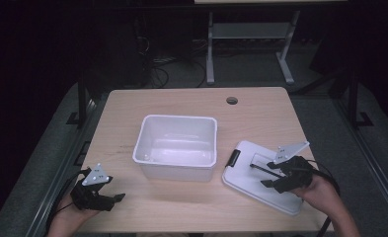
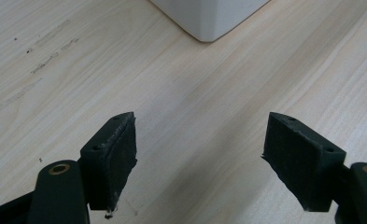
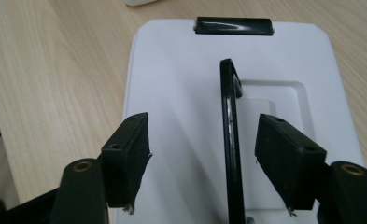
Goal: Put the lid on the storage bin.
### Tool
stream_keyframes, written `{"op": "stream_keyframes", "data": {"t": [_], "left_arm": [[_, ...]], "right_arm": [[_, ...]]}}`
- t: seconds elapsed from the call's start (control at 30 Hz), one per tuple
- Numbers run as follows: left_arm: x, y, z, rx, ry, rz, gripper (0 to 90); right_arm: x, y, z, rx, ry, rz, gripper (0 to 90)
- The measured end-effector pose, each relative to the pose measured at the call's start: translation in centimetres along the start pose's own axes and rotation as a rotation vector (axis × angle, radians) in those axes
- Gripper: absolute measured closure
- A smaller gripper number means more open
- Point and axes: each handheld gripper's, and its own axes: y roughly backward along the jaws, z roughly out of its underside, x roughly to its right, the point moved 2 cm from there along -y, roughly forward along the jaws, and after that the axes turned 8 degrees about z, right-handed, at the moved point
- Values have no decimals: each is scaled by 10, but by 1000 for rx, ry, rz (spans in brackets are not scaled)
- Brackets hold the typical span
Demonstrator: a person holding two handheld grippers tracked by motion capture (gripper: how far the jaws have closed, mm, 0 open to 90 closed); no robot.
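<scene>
Right gripper [image 3: 202, 154] sits low over the white lid [image 3: 172, 93] at the lower right of the high view, jaws spread with the lid's raised black handle [image 3: 230, 140] standing between them, closer to the right pad, not pinched. Left gripper [image 2: 200, 154] hangs wide open over bare table [image 2: 78, 70] at lower left, well apart from the white bin [image 1: 176, 143] mid-frame. No readable writing anywhere.
</scene>
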Motion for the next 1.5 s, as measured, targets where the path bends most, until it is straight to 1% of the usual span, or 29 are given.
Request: {"op": "stream_keyframes", "data": {"t": [0.13,0.3,0.37,0.5,0.57,0.6,0.63,0.7,0.77,0.83,0.93,1.07,1.13,1.33,1.43,1.5], "left_arm": [[0,1,0,1,2,-1,256],[0,1,0,0,0,-3,256],[0,1,0,0,0,-4,256],[-1,1,1,-3,1,-4,256],[-1,1,1,-1,5,-4,256],[-1,1,1,-1,5,-4,256],[-1,2,1,1,4,-5,256],[-1,2,0,0,3,-5,256],[-1,1,0,-3,3,-3,256],[-1,1,0,-4,1,-4,256],[-1,2,0,-3,0,-4,255],[-1,2,0,1,-4,-6,255],[-1,2,0,1,-2,-5,255],[-2,3,-1,3,-1,0,253],[-2,2,-1,-1,-3,1,252],[-2,1,-1,-3,-4,3,252]], "right_arm": [[4,-2,1,-3,-8,0,431],[7,-5,1,-13,-18,10,484],[7,-8,1,-24,-11,19,520],[11,-10,2,-33,-24,35,583],[13,-11,3,-37,-22,35,618],[13,-11,3,-37,-22,35,618],[14,-12,3,-44,-25,33,653],[15,-13,3,-47,-18,31,683],[17,-14,2,-49,-22,31,686],[19,-15,2,-47,-24,35,716],[21,-15,2,-47,-28,32,733],[24,-20,1,-47,-20,15,792],[24,-21,0,-46,-18,9,807],[26,-22,-2,-50,-5,7,824],[29,-22,-2,-42,-8,3,829],[31,-22,-1,-39,-19,-5,830]]}}
